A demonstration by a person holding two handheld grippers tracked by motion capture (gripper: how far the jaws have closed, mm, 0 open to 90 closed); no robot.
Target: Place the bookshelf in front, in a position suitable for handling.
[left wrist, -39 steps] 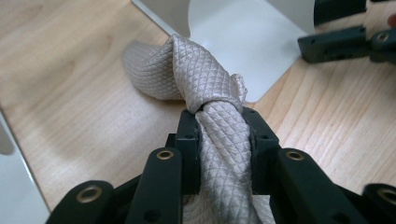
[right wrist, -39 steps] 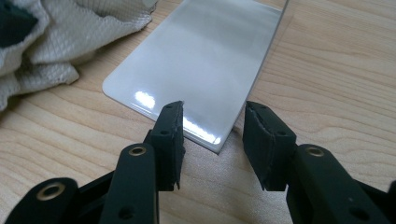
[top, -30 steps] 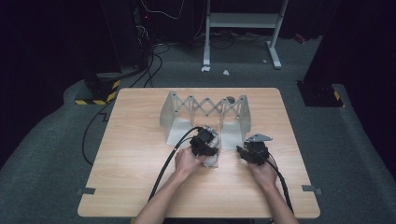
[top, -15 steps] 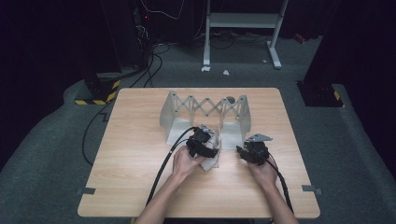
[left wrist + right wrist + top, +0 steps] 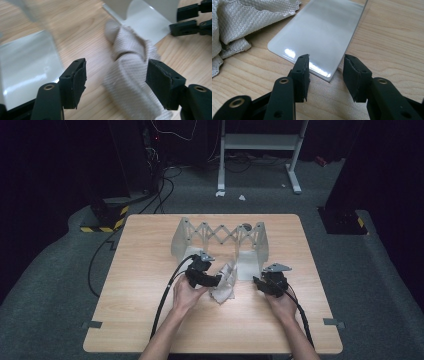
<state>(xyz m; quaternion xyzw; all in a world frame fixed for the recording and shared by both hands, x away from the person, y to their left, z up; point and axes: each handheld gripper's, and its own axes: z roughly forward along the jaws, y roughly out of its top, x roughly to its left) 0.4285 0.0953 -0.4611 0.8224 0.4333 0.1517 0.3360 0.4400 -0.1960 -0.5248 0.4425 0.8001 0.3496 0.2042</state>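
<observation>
Left tongs (image 5: 216,279) held low over the table (image 5: 150,320), just left of a crumpled pale cloth (image 5: 223,282). Jaws spread wide, just opened further; cloth (image 5: 130,75) lying between and ahead of the pads in the left gripper view, no pad pressing on it. Cloth resting on the wood near the table's middle, one edge against the flat glossy foot (image 5: 247,267) of a grey folding rack (image 5: 220,237) with a scissor lattice. Rack standing toward the far side of the table, upright end panels left and right.

Right tongs (image 5: 260,282) set at the right of the same foot, jaws apart, nothing pinched. In the right gripper view, near corner of the foot (image 5: 322,37) lying just ahead of the gap between the pads, not gripped; cloth (image 5: 234,22) bunched at the upper left, overlapping the foot's far edge. Right tongs (image 5: 186,18) also seen in the left gripper view, upper right, beside the foot. Cables trailing back from both grippers toward the near table edge.
</observation>
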